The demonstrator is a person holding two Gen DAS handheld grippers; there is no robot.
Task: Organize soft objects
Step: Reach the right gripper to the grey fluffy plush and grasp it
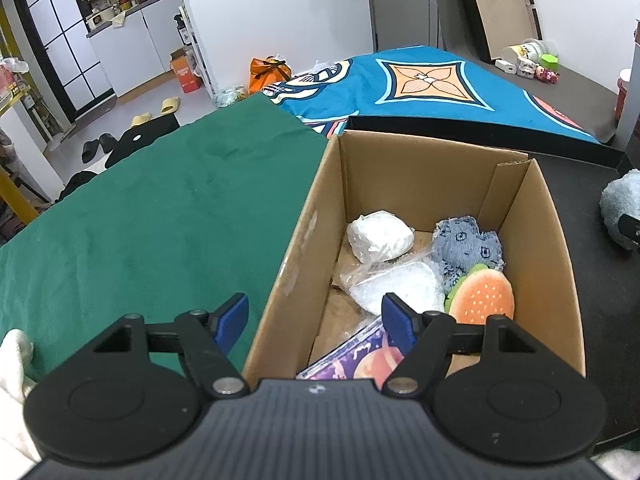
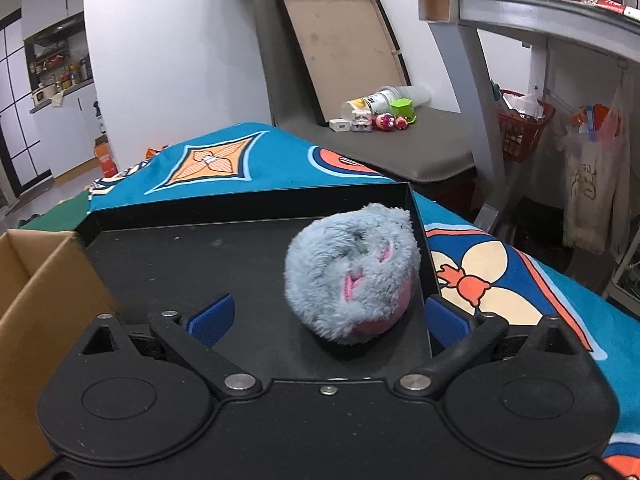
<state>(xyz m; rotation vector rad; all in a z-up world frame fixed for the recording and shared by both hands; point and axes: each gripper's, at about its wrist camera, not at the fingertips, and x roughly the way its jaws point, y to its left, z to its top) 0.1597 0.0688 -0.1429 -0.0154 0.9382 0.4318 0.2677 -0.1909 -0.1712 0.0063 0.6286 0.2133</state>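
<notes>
A cardboard box (image 1: 296,236) sits between the green cloth and a black tray. It holds a white bagged lump (image 1: 379,235), a clear bag of white stuff (image 1: 400,286), a blue denim toy (image 1: 468,246), a burger plush (image 1: 484,294) and a purple packet (image 1: 352,358). My left gripper (image 1: 316,322) is open and empty, straddling the box's near left wall. A fluffy blue and pink plush (image 2: 352,276) lies on the black tray (image 2: 192,256). My right gripper (image 2: 328,318) is open, its blue pads on either side of the plush's near end, not touching.
A green cloth (image 1: 160,216) covers the table left of the box. A blue patterned cloth (image 1: 420,88) lies behind. The box corner (image 2: 36,280) stands left of the tray. Small toys and a cup (image 2: 380,114) sit on a grey bench beyond.
</notes>
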